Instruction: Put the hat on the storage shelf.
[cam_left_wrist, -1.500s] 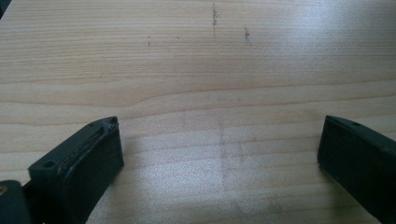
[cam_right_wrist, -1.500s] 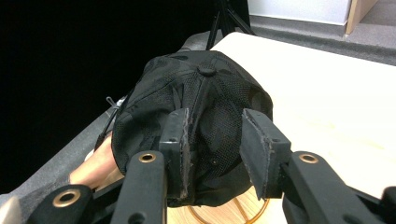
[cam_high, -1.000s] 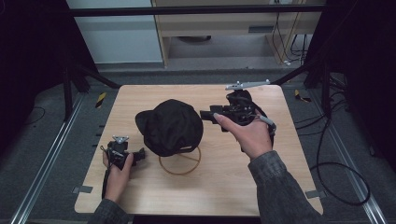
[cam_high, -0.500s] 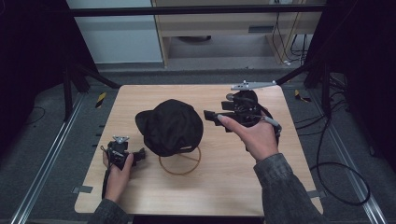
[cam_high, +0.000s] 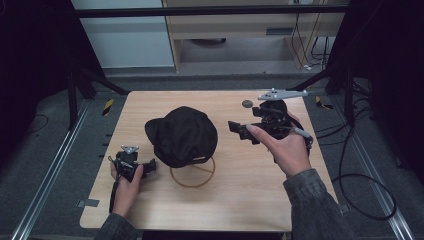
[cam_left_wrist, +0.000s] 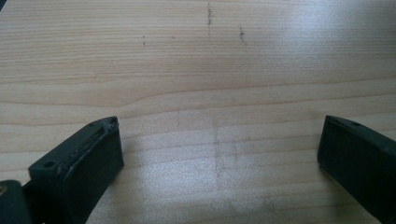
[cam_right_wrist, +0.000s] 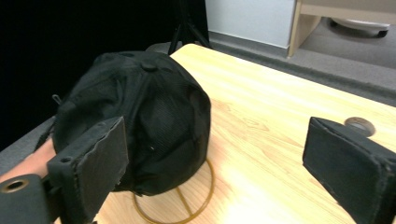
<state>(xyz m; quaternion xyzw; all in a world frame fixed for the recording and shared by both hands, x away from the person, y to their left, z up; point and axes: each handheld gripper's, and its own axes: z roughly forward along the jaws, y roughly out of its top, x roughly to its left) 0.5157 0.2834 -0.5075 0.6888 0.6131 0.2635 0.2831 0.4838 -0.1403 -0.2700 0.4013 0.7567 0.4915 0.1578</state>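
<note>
A black cap (cam_high: 182, 135) sits on a thin wire stand (cam_high: 192, 172) near the middle of the wooden table (cam_high: 250, 200), its crown domed up and the stand's brass-coloured ring base lying flat on the wood just in front of it. Everything else is placed from that cap.

The right gripper (cam_high: 240, 130) is held above the table to the right of the cap, near it but apart, its tips pointing toward the cap's side. In the right gripper view its two black jaws stand wide apart with nothing between them; the cap (cam_right_wrist: 135, 126) and the ring of the stand (cam_right_wrist: 187, 205) lie ahead.

The left gripper (cam_high: 150, 165) rests low at the table, to the front left of the cap, gripped by the left hand (cam_high: 125, 182). In the left gripper view its jaws are spread wide over bare wood (cam_left_wrist: 210, 84), holding nothing.

A small dark round disc (cam_high: 247, 103) sits on the table behind and to the right of the cap
</note>
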